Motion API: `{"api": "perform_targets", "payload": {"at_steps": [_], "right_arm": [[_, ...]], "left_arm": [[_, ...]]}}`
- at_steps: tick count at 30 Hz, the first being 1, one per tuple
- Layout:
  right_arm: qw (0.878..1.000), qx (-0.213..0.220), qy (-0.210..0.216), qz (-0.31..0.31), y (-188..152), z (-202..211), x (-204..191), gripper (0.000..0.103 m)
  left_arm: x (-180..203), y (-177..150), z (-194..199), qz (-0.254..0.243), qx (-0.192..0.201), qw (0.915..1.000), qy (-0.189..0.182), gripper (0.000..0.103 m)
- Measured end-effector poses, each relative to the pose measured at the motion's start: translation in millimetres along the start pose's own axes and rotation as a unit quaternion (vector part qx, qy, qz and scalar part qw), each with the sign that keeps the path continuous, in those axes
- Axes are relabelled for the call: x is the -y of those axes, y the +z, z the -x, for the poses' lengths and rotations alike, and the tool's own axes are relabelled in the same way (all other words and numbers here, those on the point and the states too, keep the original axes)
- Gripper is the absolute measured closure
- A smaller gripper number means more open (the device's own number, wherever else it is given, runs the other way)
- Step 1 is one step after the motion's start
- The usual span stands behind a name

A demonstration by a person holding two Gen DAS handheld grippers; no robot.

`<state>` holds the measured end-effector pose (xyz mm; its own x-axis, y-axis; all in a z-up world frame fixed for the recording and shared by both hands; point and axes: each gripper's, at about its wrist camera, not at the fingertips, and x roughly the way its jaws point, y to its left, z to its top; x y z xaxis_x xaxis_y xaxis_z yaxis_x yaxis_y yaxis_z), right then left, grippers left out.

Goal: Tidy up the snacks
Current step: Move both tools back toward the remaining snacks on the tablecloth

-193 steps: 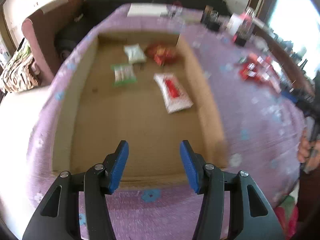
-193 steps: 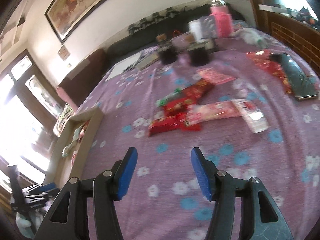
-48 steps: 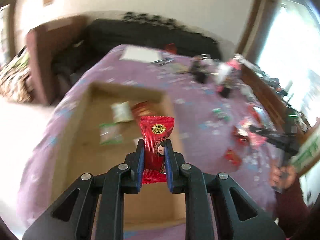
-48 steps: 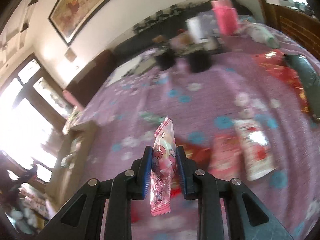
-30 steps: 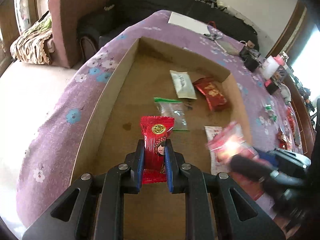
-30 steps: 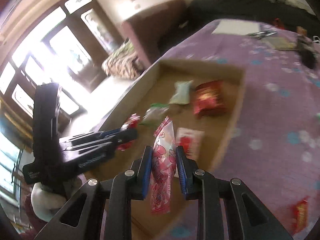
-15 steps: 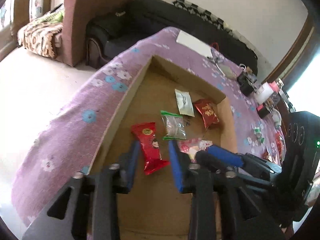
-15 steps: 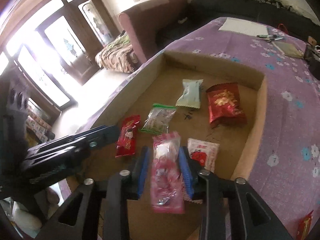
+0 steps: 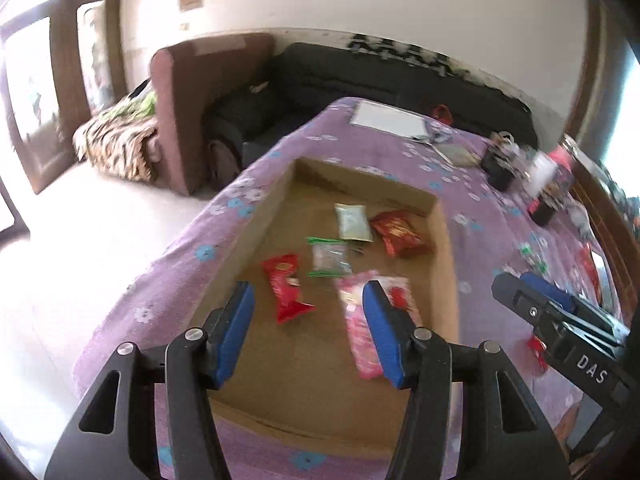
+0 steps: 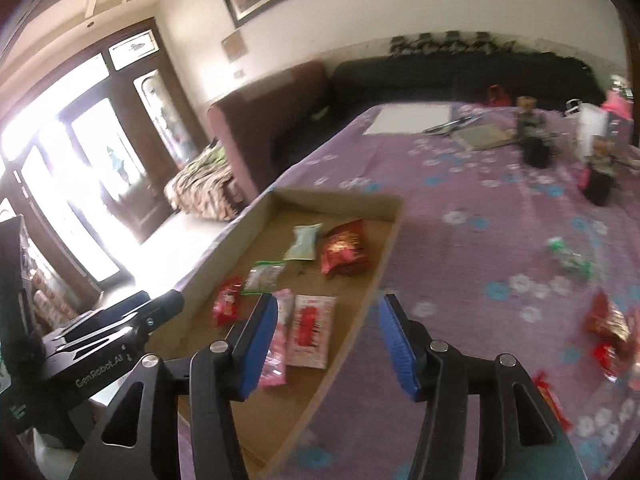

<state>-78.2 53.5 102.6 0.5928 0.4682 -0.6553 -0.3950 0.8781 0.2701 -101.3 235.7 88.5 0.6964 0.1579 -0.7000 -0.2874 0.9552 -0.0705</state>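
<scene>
Both snacks have left the jaws since a second ago: each hand-held gripper was clamped on a packet then, and both packets now lie flat in the cardboard tray [image 9: 256, 236]. On the left hand-held gripper [image 9: 308, 332] the jaws have just been opening and stand moderately apart with nothing between them; the red candy packet [image 9: 287, 286] it carried rests on the tray floor just ahead of its left pad, touching neither finger. On the right hand-held gripper [image 10: 328, 340] the jaws have likewise just been opening to a medium gap and hold nothing; the pink candy packet [image 10: 278, 340] lies beside a white-and-red packet [image 10: 312, 330], partly hidden behind the left blue pad. Further back in the tray sit a clear green-edged packet [image 9: 329, 257], a pale green packet [image 9: 352, 222] and a red foil bag [image 9: 400, 232]. More red snacks [image 10: 606, 322] remain scattered on the purple flowered cloth [image 10: 480, 208] of the desk, well apart from the tray.
</scene>
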Motion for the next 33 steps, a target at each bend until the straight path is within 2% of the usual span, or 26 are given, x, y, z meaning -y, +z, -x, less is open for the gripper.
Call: {"api": "perform_targets", "payload": {"at_steps": [3,12,28,33], "right_arm": [[1.0,0.003,-0.008,-0.011,-8,11,18,0.043],[0.997,0.003,-0.05,-0.051,-32,34,78,0.043],[0.984,0.027,-0.115,-0.133,-43,79,184,0.043],[0.978,0.036,-0.14,-0.15,-43,88,213,0.043]], "left_arm": [[19,-4,6,-0.022,-0.002,0.9997,-0.008,0.04],[62,-13,14,-0.077,-0.006,0.9969,-0.016,0.04],[98,-24,9,-0.118,-0.029,0.9925,-0.013,0.04],[110,-27,11,-0.131,-0.031,0.9906,-0.024,0.04]]}}
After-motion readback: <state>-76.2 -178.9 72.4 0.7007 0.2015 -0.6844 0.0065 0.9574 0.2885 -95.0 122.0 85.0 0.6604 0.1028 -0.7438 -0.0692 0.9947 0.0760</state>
